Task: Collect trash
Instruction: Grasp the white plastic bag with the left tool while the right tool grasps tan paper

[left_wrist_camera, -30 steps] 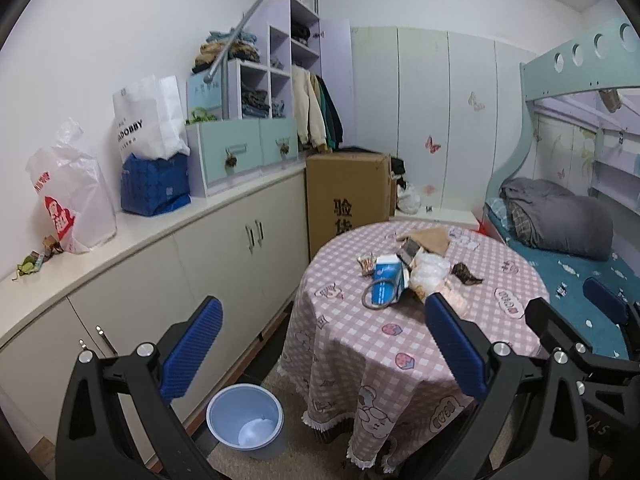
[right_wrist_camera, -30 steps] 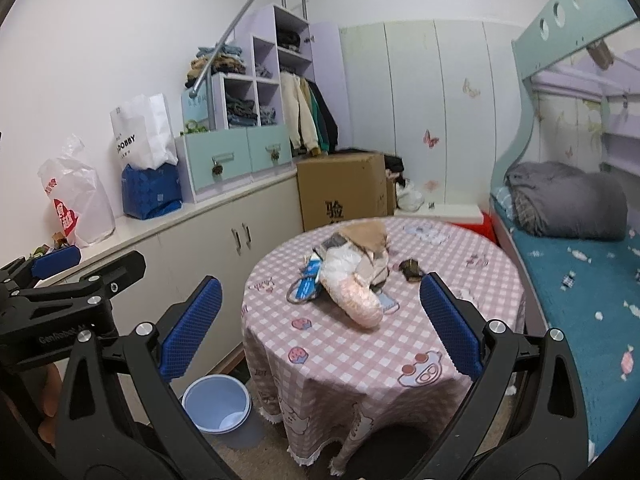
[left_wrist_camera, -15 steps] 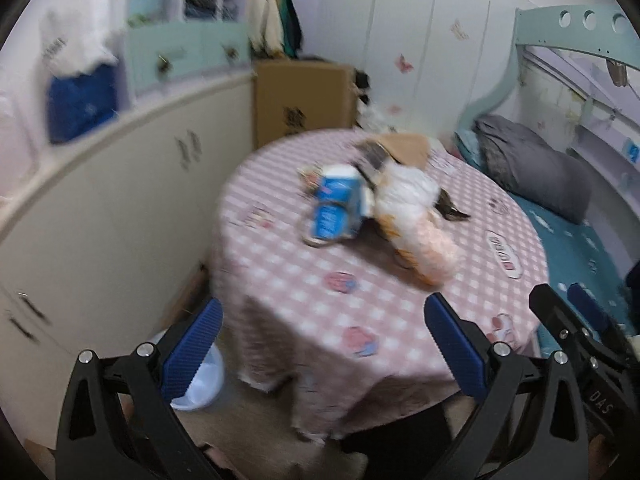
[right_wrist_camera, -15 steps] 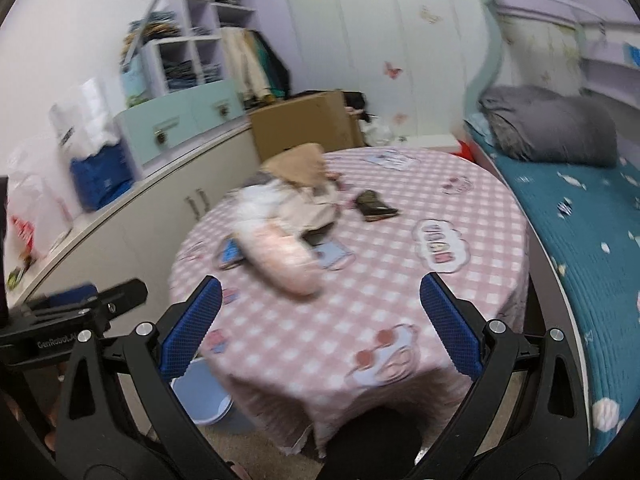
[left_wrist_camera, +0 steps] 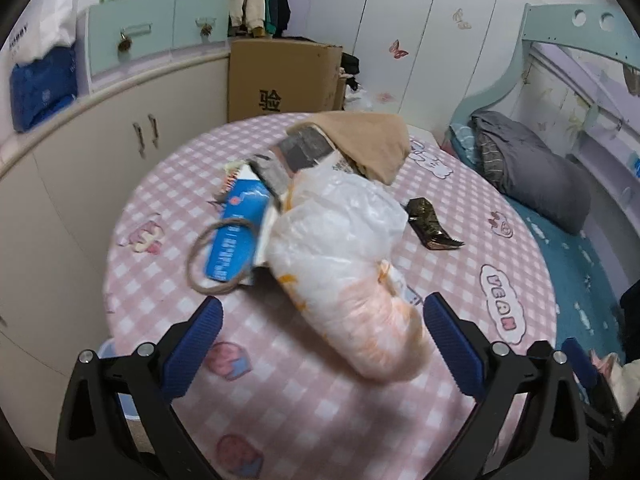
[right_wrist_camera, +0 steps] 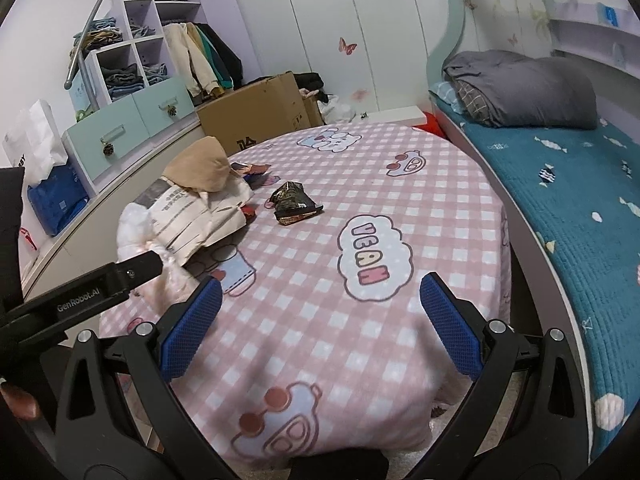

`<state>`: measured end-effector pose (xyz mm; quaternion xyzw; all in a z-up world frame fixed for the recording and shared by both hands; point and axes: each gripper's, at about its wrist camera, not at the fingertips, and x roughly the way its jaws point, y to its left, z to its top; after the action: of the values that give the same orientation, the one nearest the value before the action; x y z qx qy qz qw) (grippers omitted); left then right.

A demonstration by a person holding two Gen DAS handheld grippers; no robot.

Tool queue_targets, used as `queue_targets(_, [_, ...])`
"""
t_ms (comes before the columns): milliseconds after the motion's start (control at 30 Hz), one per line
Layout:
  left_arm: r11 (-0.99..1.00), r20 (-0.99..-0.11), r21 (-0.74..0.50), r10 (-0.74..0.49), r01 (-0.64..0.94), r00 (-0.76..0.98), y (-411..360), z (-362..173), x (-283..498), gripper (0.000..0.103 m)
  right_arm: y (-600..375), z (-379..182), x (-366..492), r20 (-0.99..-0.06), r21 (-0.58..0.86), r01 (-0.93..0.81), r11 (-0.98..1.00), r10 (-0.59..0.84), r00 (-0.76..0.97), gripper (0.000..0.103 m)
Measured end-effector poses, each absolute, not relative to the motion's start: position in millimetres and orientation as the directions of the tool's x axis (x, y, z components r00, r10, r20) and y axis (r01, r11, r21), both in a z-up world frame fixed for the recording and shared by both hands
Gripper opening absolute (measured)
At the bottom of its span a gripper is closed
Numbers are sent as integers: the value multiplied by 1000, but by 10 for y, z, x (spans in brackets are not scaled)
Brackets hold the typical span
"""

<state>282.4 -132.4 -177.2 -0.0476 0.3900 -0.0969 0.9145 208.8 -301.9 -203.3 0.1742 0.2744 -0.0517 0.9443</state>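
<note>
**Two grippers come down on a messy desk**

Pink checked cloth covers the round desk (left_wrist_camera: 168,184), and a heap of rubbish sits on it. Seen from the left wrist, the left hand-held gripper (left_wrist_camera: 320,332) hangs over the near end of a stuffed white plastic bag (left_wrist_camera: 340,248). Its blue pads are far apart and just starting to close. The bag's end lies between them, but the pads do not seem to touch it yet. I think it aims here because the big bag is the easiest piece to grab first. A blue carton (left_wrist_camera: 236,236) with a loop of string leans against the bag. A brown paper bag (left_wrist_camera: 368,140) lies behind, and a dark snack wrapper (left_wrist_camera: 430,228) lies alone to the side. A pale blue bin (left_wrist_camera: 108,350) peeks out under the desk edge; I cannot see what is in it.

From the right wrist, the right hand-held gripper (right_wrist_camera: 320,328) has its pads wide apart with only bare cloth between them. It holds nothing. The dark wrapper (right_wrist_camera: 294,204) lies ahead of it, so it may be meant for that. A printed paper bag (right_wrist_camera: 196,216) sits in the heap. A cardboard box (right_wrist_camera: 256,116) stands behind the desk, flaps up; its inside is hidden. The bed (right_wrist_camera: 560,200) runs along the right.
</note>
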Motion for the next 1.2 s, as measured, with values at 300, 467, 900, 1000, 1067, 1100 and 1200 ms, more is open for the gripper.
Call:
queue_targets(300, [937,-653,-256,-349,238,672,-1235,-1700,2745,50,-2988,-2029,2277,-528,326,135,936,62,847,97])
queue_targets(467, [920,-571,-287,-389,269,723,-1038,-1466,2531,49,-2915,-1922,2432,-508,362,79,929,125,852,97])
queue_targets(900, [981,-530,-196,-107,1,841,-514,-1131,2808,49,-2690,-1766,3540,-492,485,-55,873,325,808,81])
queue_targets(1000, [981,-538,-193,-91,-17,838,-416,-1140,2912,49,-2641,-1817,3787,-511,501,-64,863,354,783,66])
queue_targets(1067, [979,-542,-204,-96,-20,835,-320,-1159,2949,49,-2625,-1856,3877,-514,510,-71,857,370,773,33])
queue_targets(1100, [978,-545,-206,-93,-26,834,-268,-1168,2960,49,-2611,-1859,3912,-518,509,-76,858,375,769,27])
queue_targets(1200, [976,-545,-217,-91,-35,834,-145,-1188,2957,49,-2597,-1734,3787,-460,476,-100,874,345,818,8])
